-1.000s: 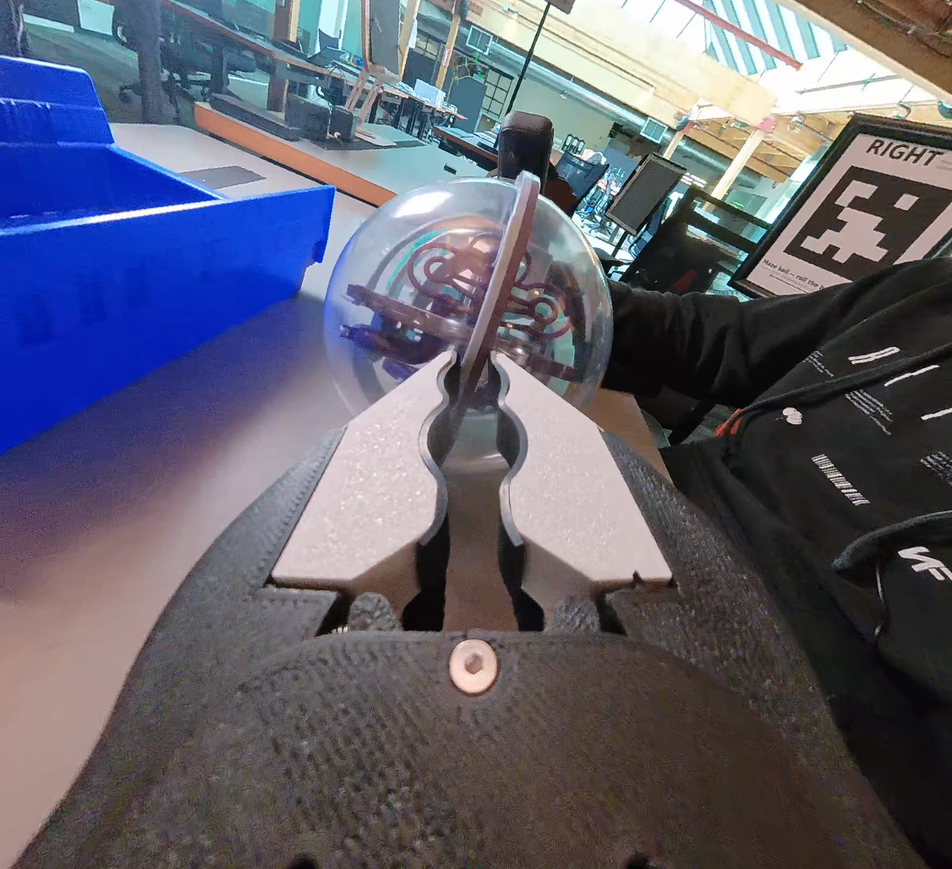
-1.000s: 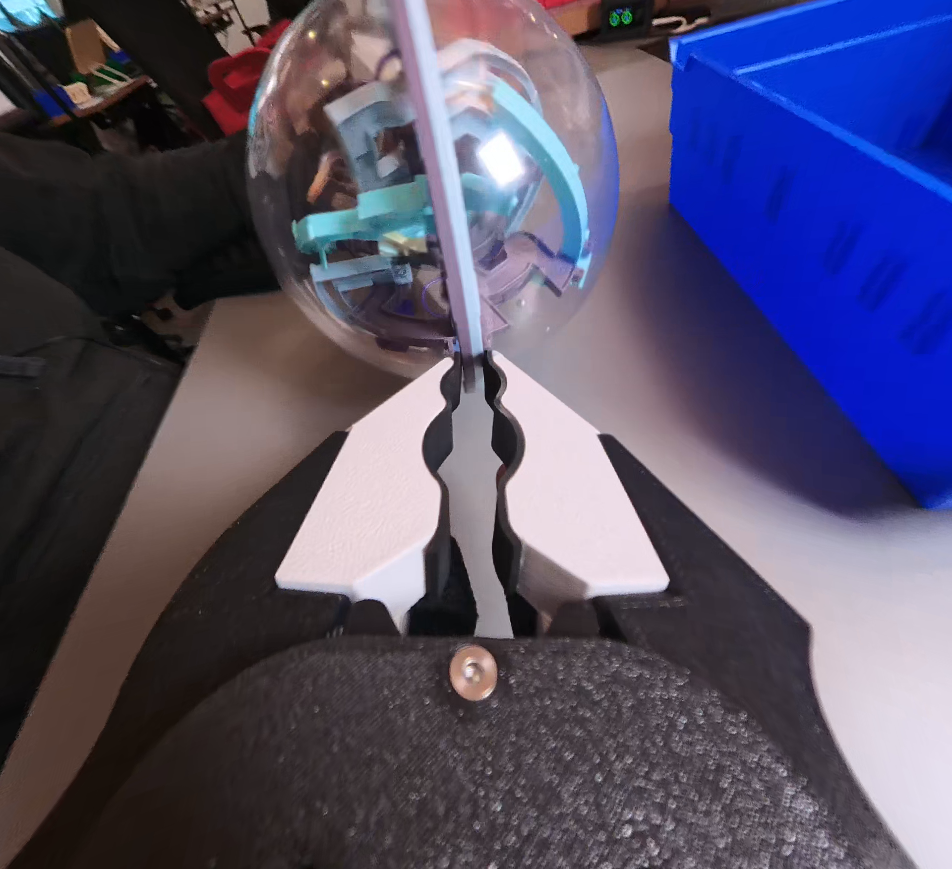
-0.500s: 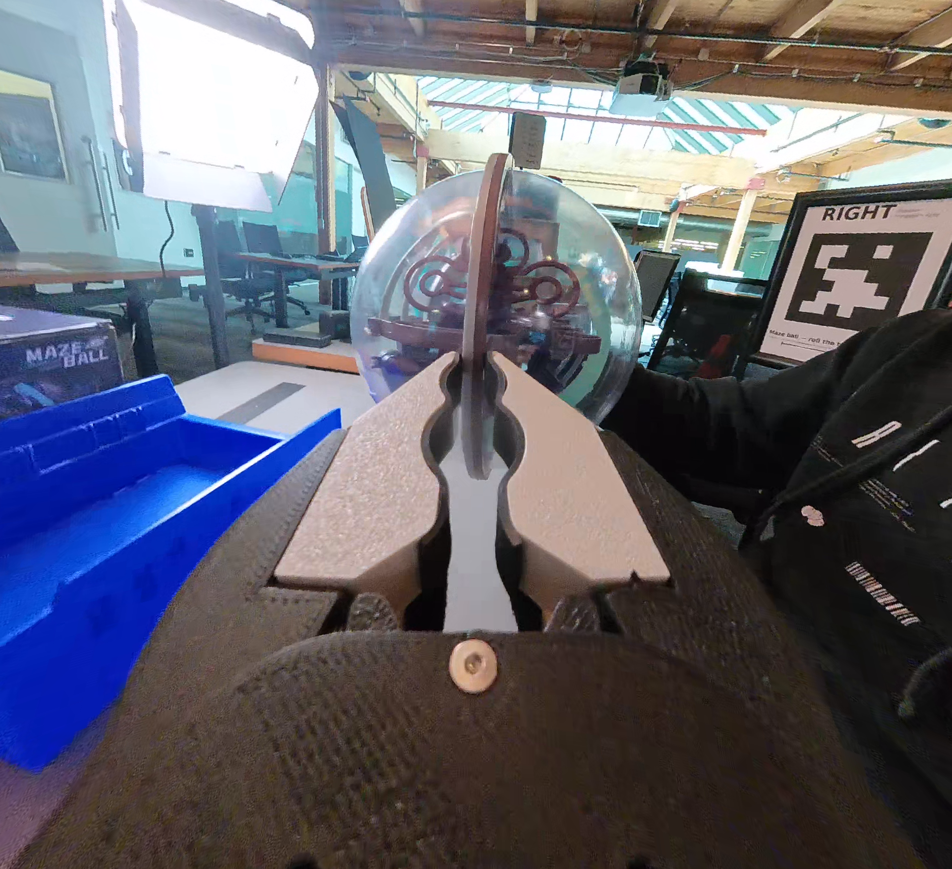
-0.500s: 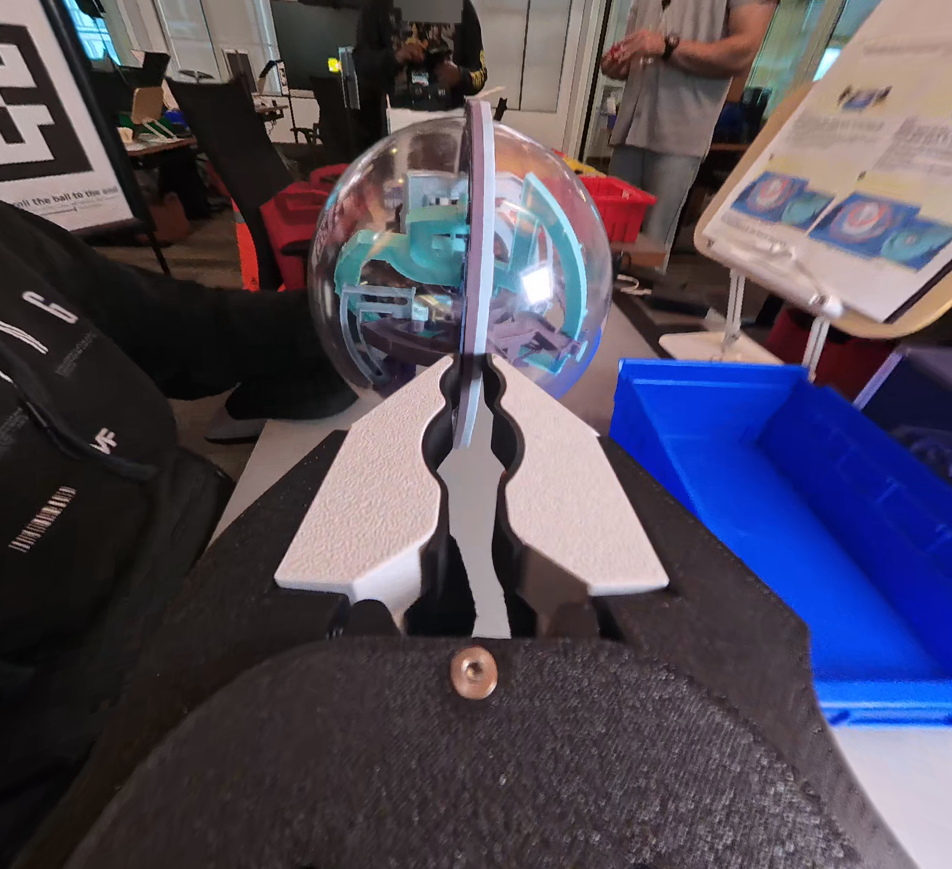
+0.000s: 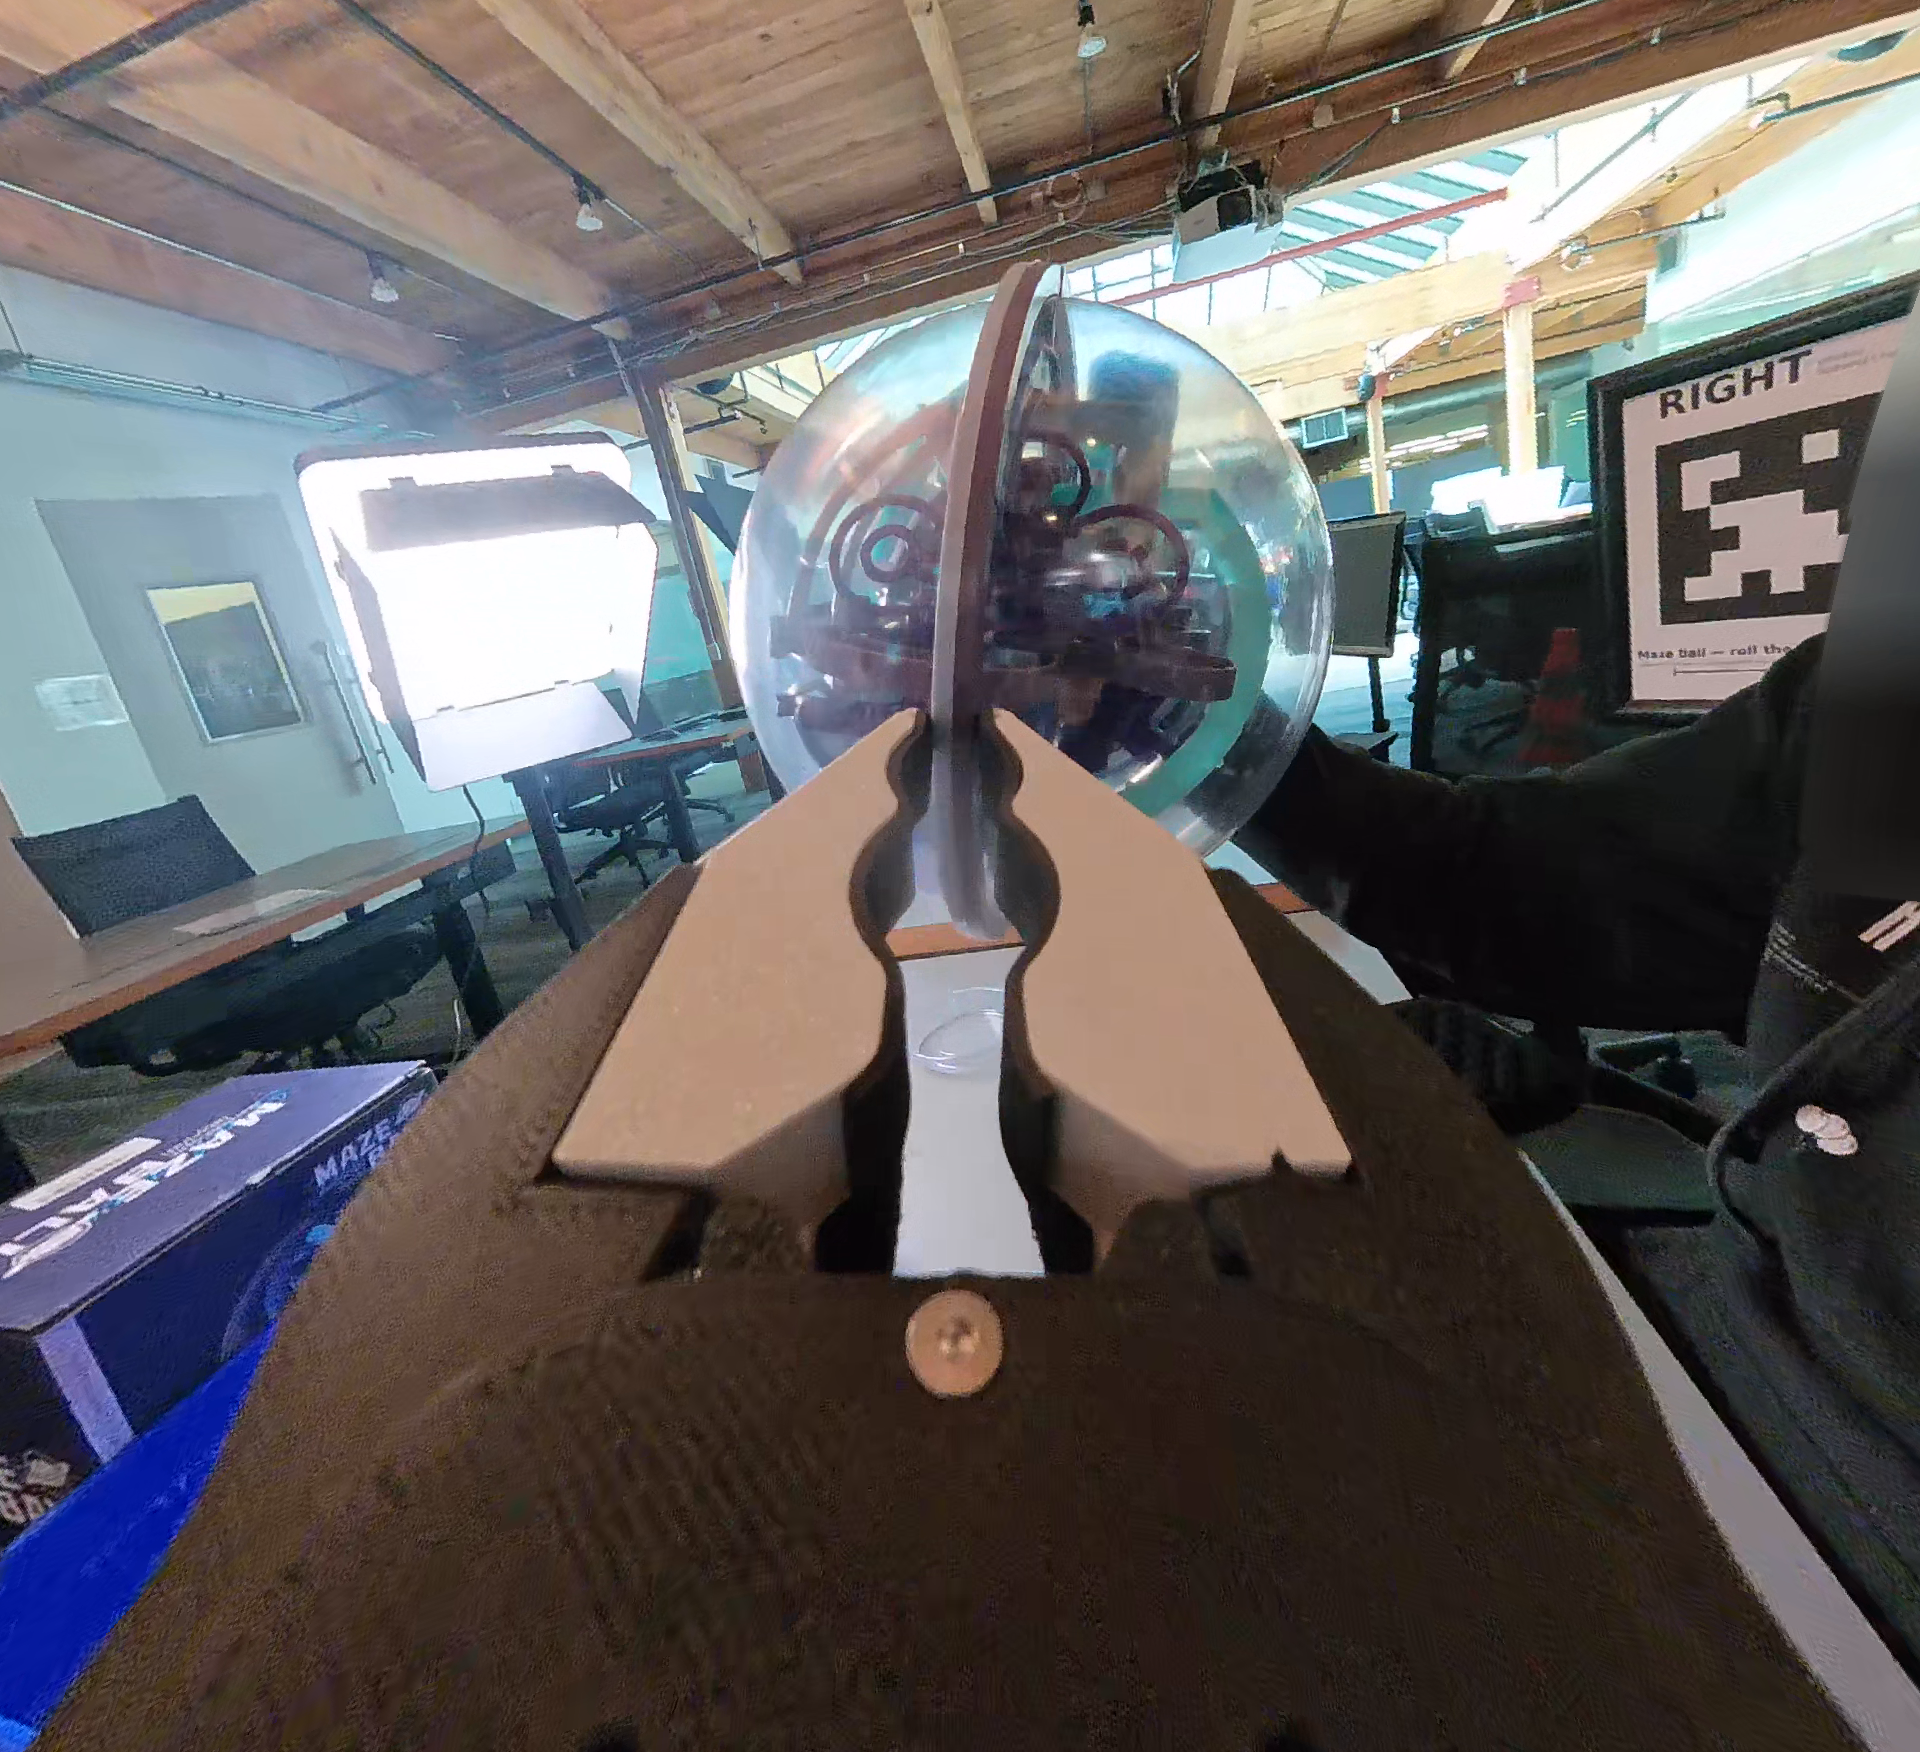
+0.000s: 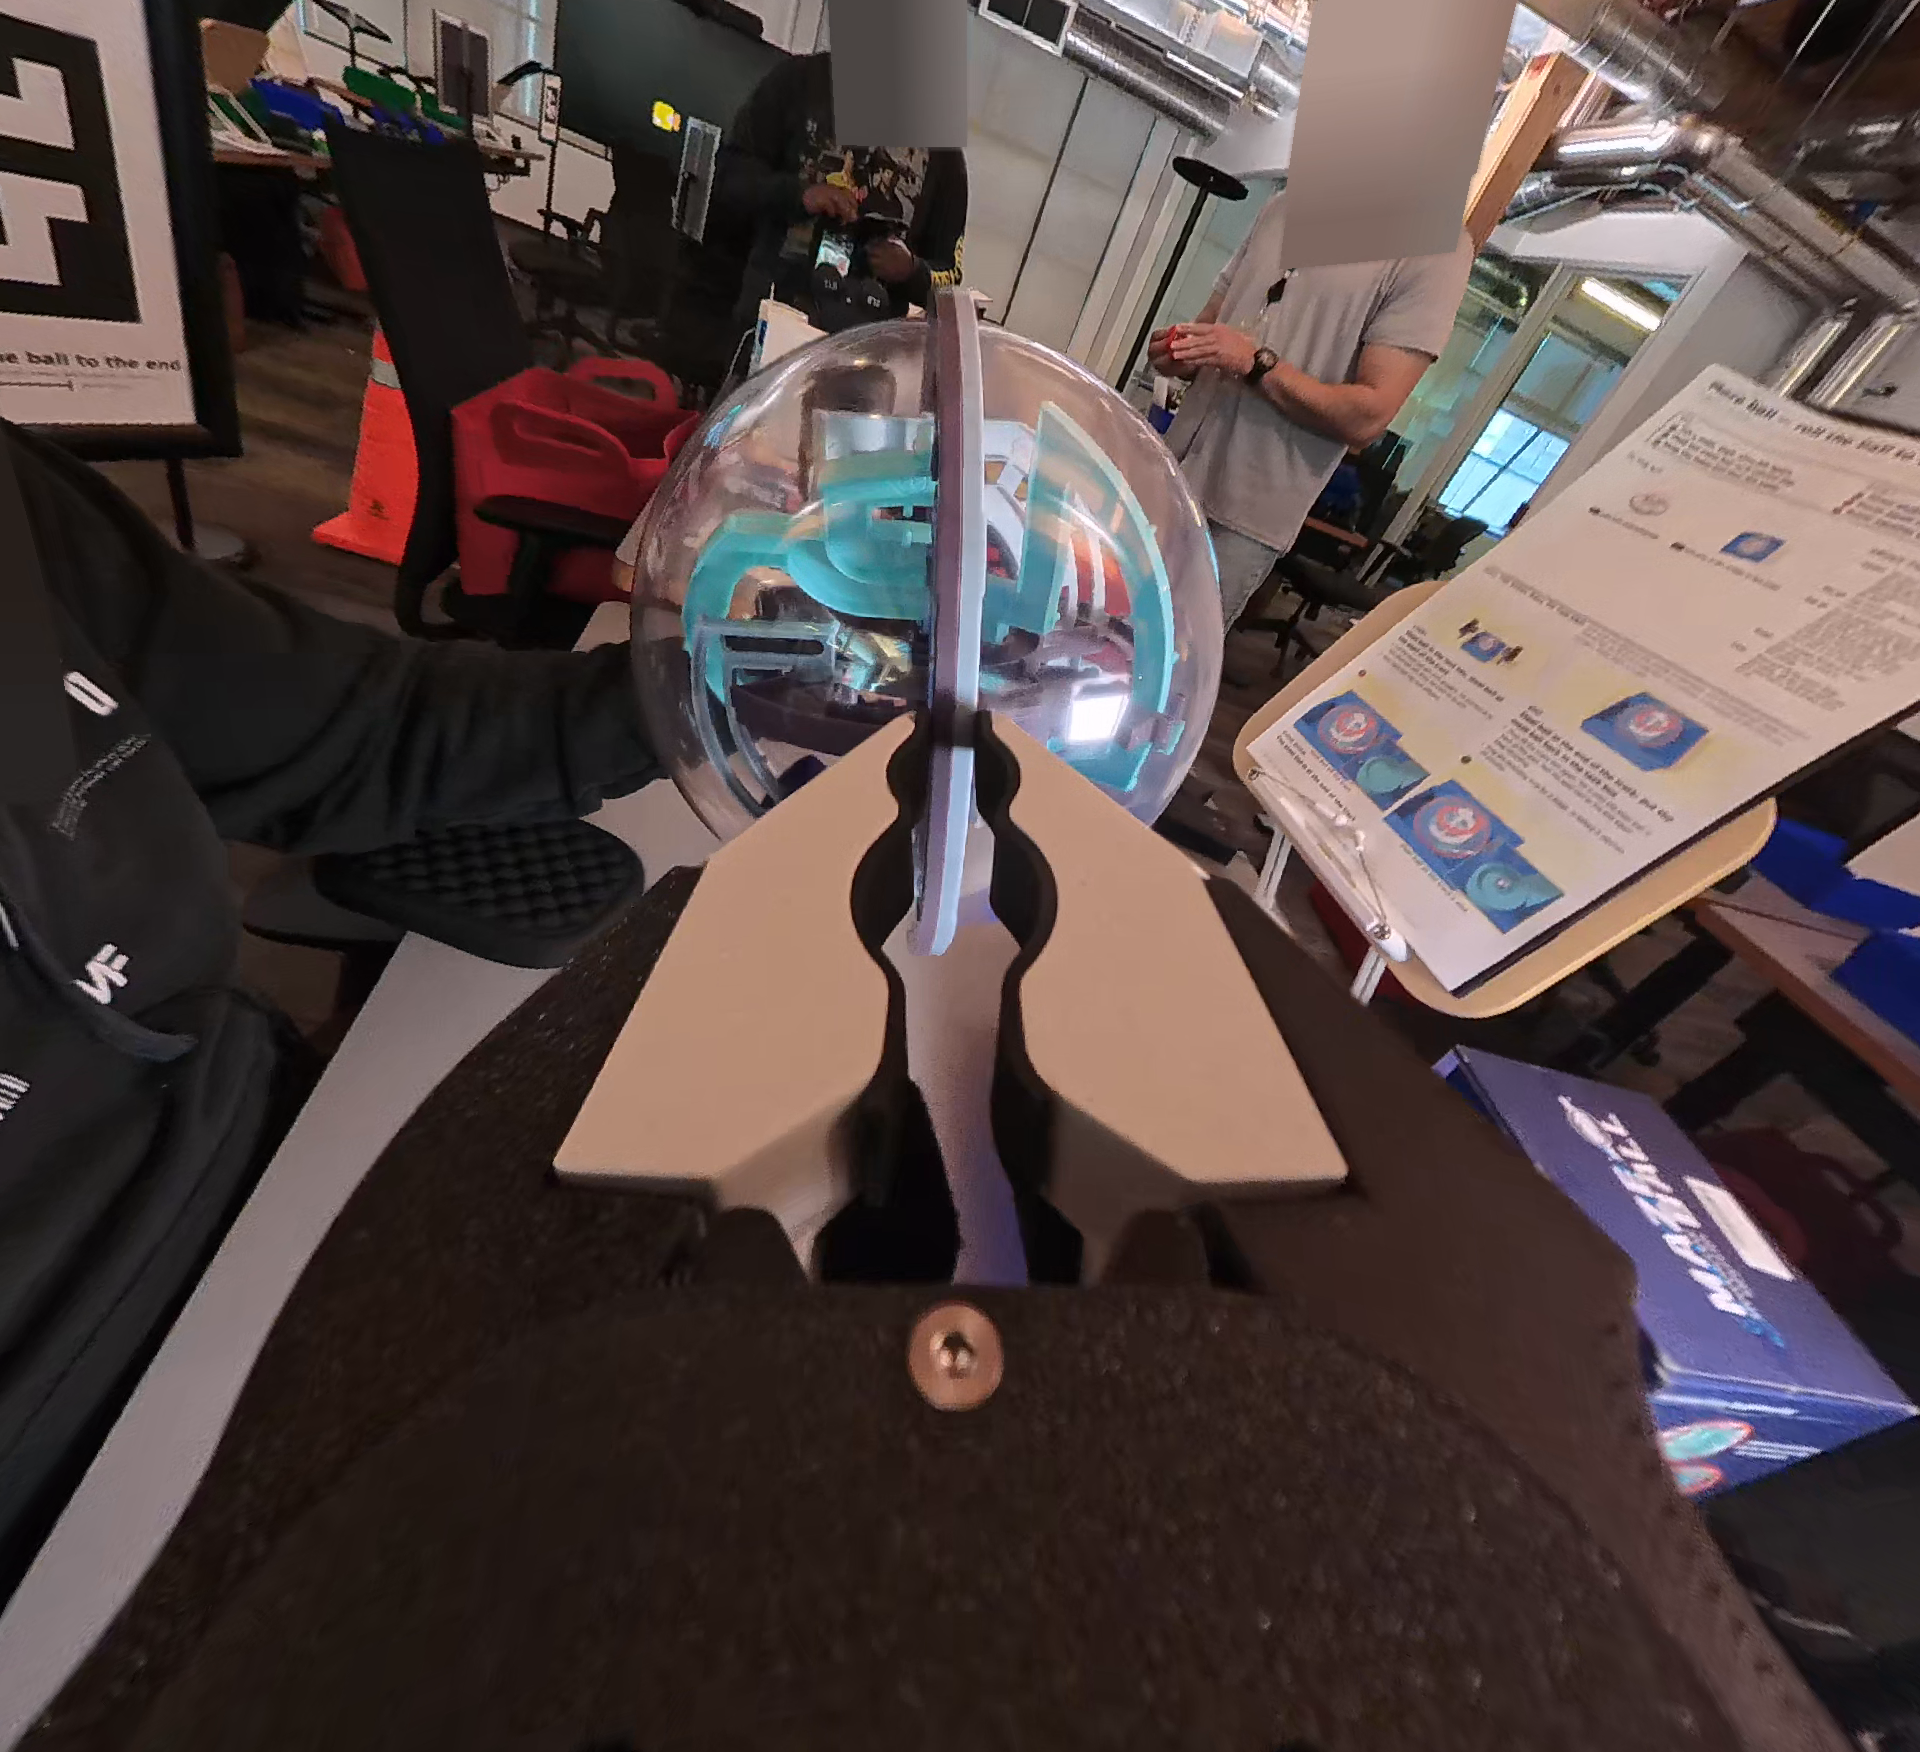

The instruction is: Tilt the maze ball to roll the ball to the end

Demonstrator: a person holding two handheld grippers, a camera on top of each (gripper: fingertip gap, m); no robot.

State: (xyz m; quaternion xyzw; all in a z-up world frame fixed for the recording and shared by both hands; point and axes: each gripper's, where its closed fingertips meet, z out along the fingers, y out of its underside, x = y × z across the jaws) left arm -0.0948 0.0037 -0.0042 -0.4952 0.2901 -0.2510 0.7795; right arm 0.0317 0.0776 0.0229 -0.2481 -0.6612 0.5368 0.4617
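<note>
The maze ball (image 5: 1101,580) is a clear sphere with a flat rim ring around it, held up in the air. In the left wrist view its inner tracks look dark maroon; in the right wrist view the maze ball (image 6: 831,601) shows teal and grey tracks. My left gripper (image 5: 956,726) is shut on the rim ring on one side. My right gripper (image 6: 943,726) is shut on the rim ring on the opposite side. The small ball inside cannot be made out.
A blue bin (image 5: 94,1557) and a dark maze ball box (image 5: 156,1193) sit low left. The box (image 6: 1704,1287) and an instruction board (image 6: 1621,694) stand at the right. The grey table edge (image 6: 312,1110) lies below. A person's black sleeve (image 5: 1507,829) reaches behind the ball. Two people (image 6: 1299,393) stand beyond.
Both grippers have lifted the maze ball off the table and tilted upward; the views swung from the table and blue bin to the ceiling and room. The grip on the rim stays shut.
</note>
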